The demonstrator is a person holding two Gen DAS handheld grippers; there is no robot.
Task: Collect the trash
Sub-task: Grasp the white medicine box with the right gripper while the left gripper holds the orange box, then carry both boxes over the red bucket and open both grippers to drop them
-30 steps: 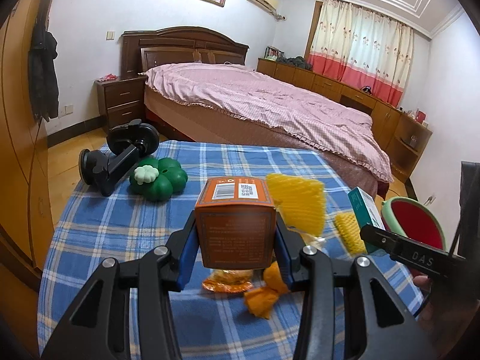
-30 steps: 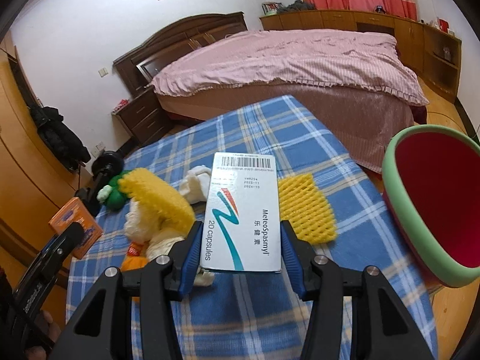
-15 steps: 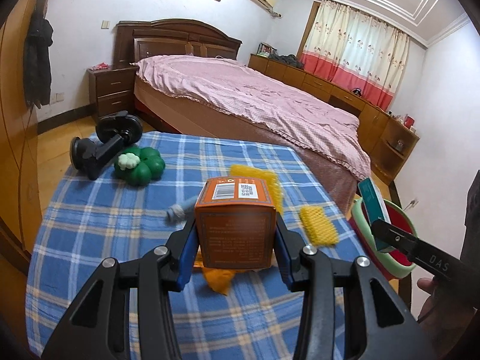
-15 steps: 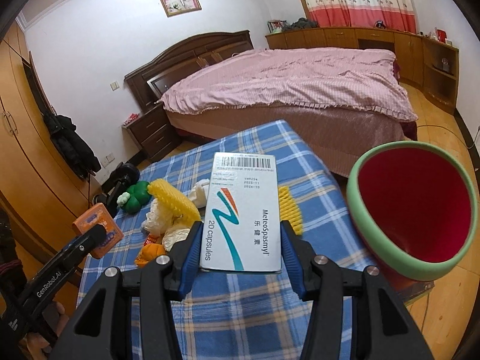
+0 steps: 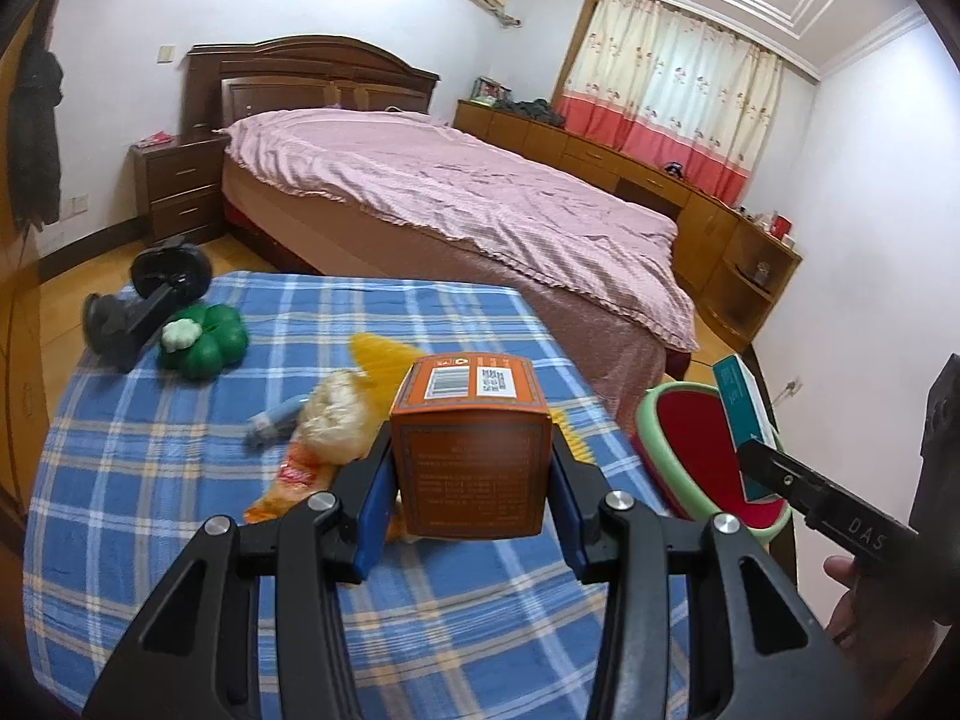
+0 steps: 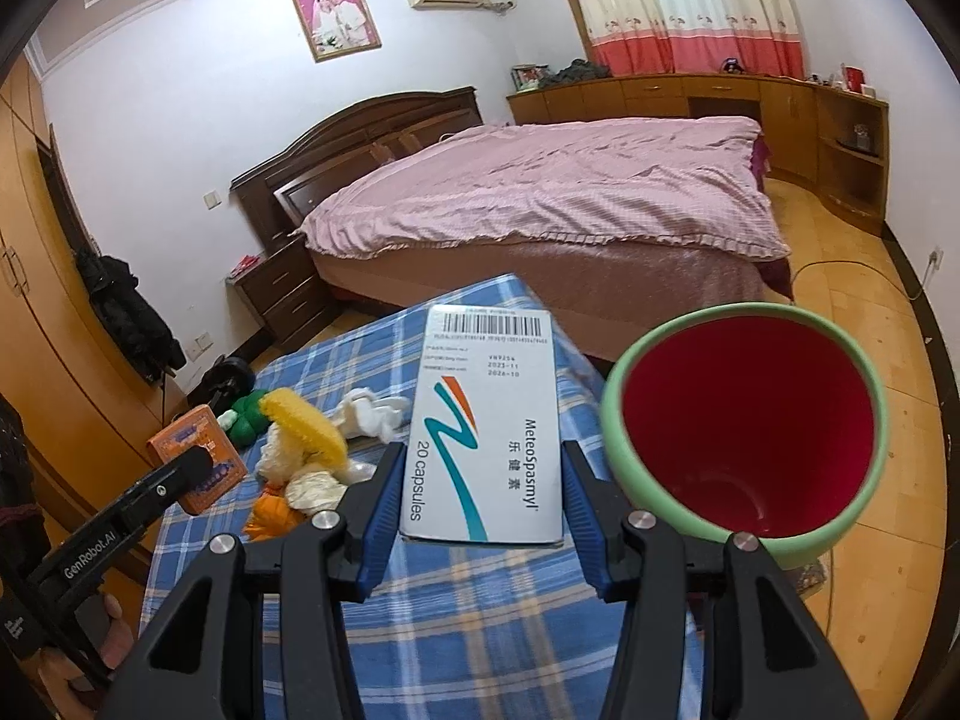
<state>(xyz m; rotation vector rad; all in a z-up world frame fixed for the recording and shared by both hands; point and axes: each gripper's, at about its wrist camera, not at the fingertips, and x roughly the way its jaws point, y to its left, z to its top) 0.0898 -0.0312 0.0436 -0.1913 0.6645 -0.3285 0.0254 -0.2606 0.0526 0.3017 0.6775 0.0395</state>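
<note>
Table (image 5: 150,540) with blue plaid cloth; its right edge drops off to bare wood floor (image 6: 870,324), its far edge sits near the foot of the bed (image 5: 480,204). Red bin with green rim (image 6: 744,426) stands just off the table's right edge, mouth open and tilted toward the camera, nothing visible inside. Open floor runs between bin, bed and the wall cabinets (image 6: 780,102). Wardrobe (image 6: 36,324) stands close on the table's left side. Left gripper (image 5: 471,480) is partly closed, blue pads pressed on both sides of an orange box (image 5: 471,468), box upright, barcode face up, held above the cloth near the table's right side. Right gripper (image 6: 480,486) is partly closed on a white medicine box (image 6: 486,426), flat face up, barcode end away, held beside the bin's rim and over the table's right edge. Both grippers point downward at a slant. A hand (image 5: 852,600) grips the right gripper's handle at the lower right in the left view. Trash left on cloth: yellow foam net (image 6: 306,426), crumpled white wrappers (image 6: 372,414), orange wrapper (image 5: 294,480), small blue tube (image 5: 276,426), all mid-table. Green toy (image 5: 204,339) and black clamp (image 5: 150,306) sit at the far left corner, touching.
</note>
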